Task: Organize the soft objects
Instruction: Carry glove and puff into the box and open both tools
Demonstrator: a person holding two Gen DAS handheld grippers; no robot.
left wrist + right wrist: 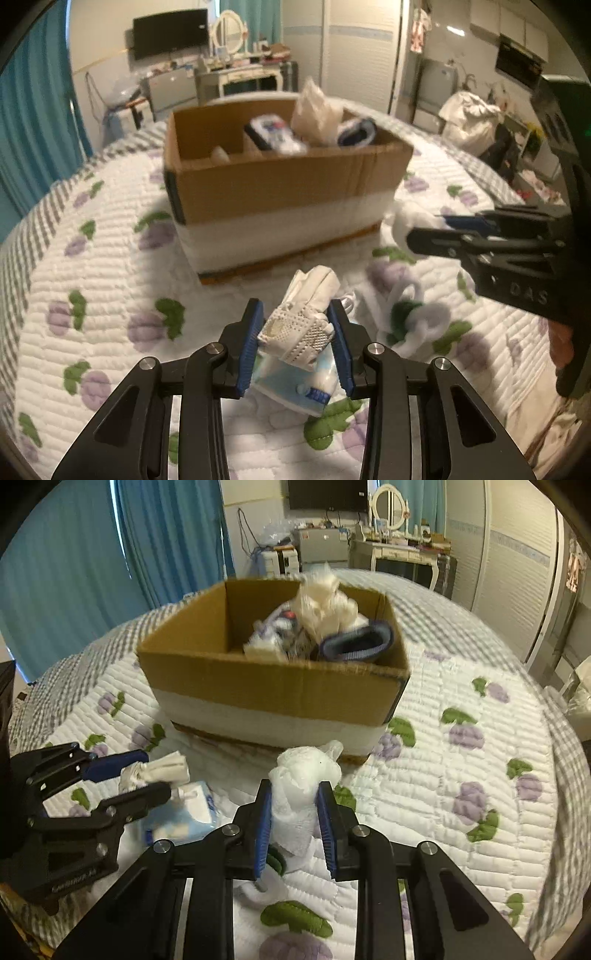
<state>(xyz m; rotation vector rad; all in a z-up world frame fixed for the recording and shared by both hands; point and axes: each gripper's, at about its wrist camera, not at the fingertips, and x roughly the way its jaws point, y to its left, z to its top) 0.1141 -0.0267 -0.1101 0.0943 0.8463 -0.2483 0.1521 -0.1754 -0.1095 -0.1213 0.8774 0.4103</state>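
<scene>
Bed quilt (92,280): white, quilted in soft ridges, with purple flowers and green leaves; a grey striped border runs along its far edge. Wide bare room lies to the left and to the right of the box.
Cardboard box (280,177): brown, rectangular, open at the top, with a white band around the lower wall. It stands in the middle of the bed and already holds several soft things, blurred.
Left tongs (297,343): black arms with blue pads, closed on a white glove (299,332). The glove has a perforated, dotted texture and its fingers point toward the box.
Tissue pack (295,387): flat, light blue plastic, lying on the quilt under the glove.
Right tongs (295,823): same build, closed on a white fluffy cloth (299,775), soft and crumpled, just in front of the near wall of the box.
Loose cloth (417,317): white and green, rumpled, lying on the quilt between the two tongs.
</scene>
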